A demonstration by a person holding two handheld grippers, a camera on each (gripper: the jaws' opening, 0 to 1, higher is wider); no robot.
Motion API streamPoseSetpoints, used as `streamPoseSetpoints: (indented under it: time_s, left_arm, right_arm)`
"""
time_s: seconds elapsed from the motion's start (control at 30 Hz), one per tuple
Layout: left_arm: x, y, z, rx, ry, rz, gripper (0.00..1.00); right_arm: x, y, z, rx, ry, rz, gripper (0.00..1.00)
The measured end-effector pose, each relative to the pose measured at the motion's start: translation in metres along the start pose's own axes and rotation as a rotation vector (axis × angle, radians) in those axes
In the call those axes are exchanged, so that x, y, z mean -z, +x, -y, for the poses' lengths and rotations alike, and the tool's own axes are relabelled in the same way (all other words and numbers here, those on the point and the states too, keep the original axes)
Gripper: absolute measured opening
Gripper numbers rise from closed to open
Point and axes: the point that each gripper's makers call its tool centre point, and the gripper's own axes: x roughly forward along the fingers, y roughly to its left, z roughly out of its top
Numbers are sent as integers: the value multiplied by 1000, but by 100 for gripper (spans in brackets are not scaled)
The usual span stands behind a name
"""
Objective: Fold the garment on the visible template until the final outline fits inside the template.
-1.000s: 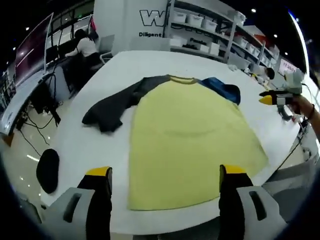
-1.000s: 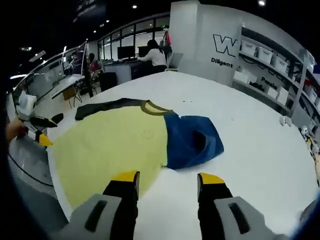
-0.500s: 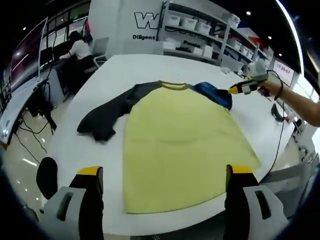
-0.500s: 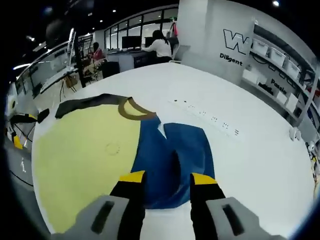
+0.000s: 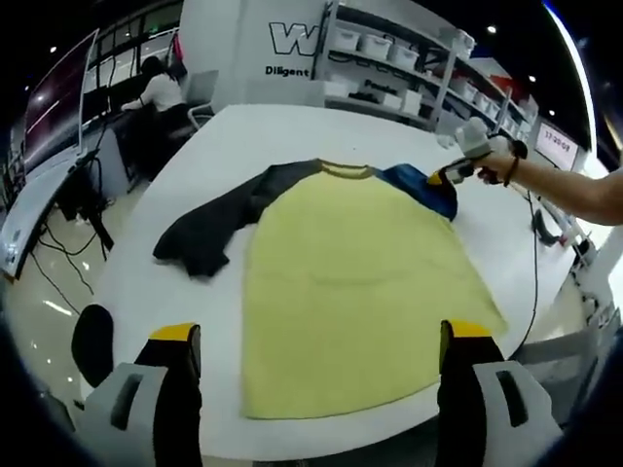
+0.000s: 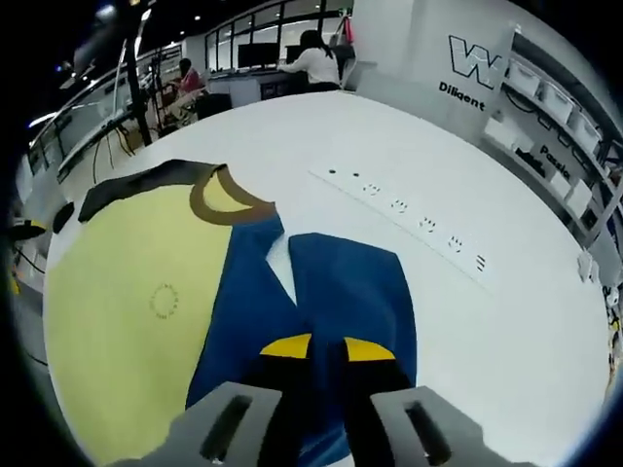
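Since half a second ago the right gripper has dropped onto the folded blue sleeve; its yellow-tipped jaws, which stood apart above the cloth, are now nearly together with a ridge of blue fabric pinched between them. The left gripper has barely shifted.

Left gripper view, left to right: black round stool on the floor; big white round table; dark grey long sleeve stretched out and bent on the tabletop; pale yellow shirt body lying flat, hem toward the camera, olive collar at the far end. Left gripper jaws spread wide, hovering at the near table edge, holding nothing. At the far right shoulder the blue sleeve lies crumpled, the right gripper on it, a hand behind.

Right gripper view: yellow body at left, white tabletop at right.
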Motion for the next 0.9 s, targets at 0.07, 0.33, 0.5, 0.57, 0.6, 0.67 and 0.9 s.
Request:
streamPoseSetpoints:
  time_s: [0.07,0.33,0.5,0.57,0.6,0.67,0.9]
  left_arm:
    - [1,0,0,1,-7,0,99]
    - [0,-4,-1,-7,2,8,99]
    - [-2,-5,3,0,15,15,99]
    - [-3,-4,5,5,22,18,99]
    - [-4,-4,6,8,23,22,99]
    - [-4,-4,7,12,24,20,99]
    - [-7,-4,11,16,31,28,98]
  right_arm:
    - [1,-1,-1,-7,7,-4,0]
    - [-2,-29,15,91,82,85,0]
    - [4,-55,33,165,256,220,0]
    - [11,-66,43,219,360,285,0]
    - [15,-70,46,232,399,307,0]
    - [24,-80,53,280,503,363,0]
    - [80,-91,50,376,712,389,0]
